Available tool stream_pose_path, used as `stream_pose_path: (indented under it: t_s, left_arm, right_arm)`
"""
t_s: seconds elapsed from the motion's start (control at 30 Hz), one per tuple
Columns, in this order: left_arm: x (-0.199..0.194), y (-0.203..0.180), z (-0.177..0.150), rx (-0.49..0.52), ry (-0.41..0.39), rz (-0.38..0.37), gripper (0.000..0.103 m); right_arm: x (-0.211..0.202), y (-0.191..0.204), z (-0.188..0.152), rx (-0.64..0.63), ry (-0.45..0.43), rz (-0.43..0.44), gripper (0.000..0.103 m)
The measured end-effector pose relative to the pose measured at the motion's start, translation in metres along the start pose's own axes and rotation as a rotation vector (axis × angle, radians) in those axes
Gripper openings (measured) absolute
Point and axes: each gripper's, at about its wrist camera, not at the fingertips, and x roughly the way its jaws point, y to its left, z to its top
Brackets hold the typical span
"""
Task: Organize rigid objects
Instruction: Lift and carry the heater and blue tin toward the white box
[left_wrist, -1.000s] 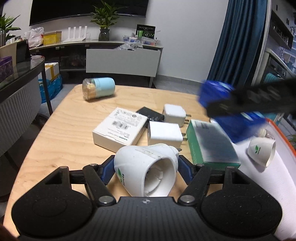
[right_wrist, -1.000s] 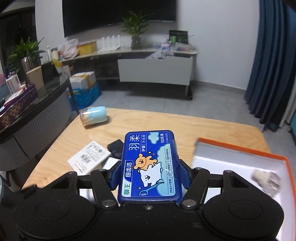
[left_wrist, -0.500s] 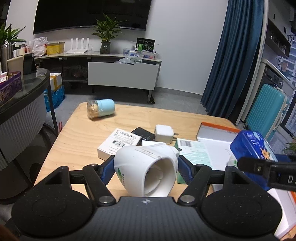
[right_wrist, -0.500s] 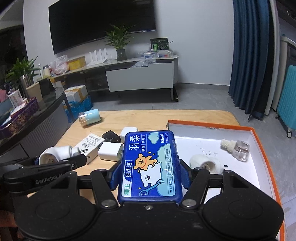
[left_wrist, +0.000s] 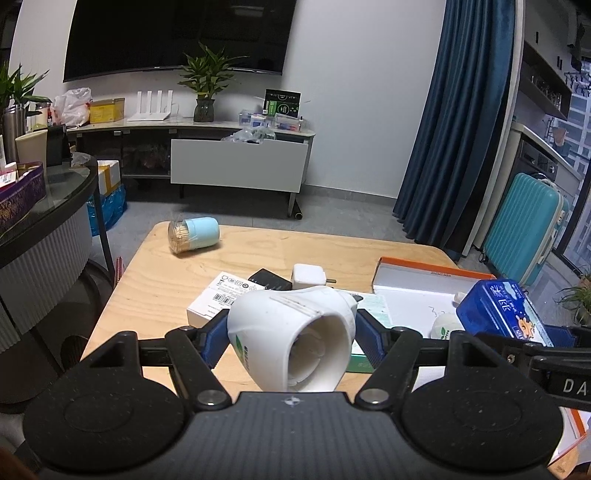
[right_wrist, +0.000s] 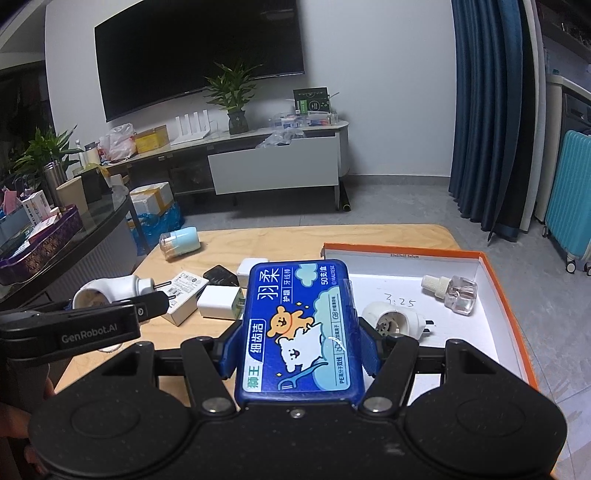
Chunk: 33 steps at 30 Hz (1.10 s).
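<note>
My left tool (left_wrist: 291, 328) grips a white plug-in heater (left_wrist: 295, 336), my right tool (right_wrist: 299, 343) a blue floss-pick box (right_wrist: 299, 328), both raised for the orange-rimmed tray (right_wrist: 491, 280).

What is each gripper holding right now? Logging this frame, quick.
Left gripper: closed on the white plug-in heater.
Right gripper: closed on the blue floss box.

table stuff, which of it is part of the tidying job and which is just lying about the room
Part of the job:
- white plug-in heater in the left gripper
- blue floss box in the right gripper
- orange-edged tray
- toothpick jar
- white charger

Just lying about:
- suitcase
- potted plant
- television
</note>
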Motion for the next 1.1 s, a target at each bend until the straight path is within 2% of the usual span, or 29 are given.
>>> stream_pose_path:
  t_s: [1.1]
  left_arm:
    - [0.002, -0.015, -0.001, 0.023, 0.007, -0.045, 0.072]
  right_arm:
    - [-0.013, -0.009, -0.001, 0.044, -0.012, -0.022, 0.074]
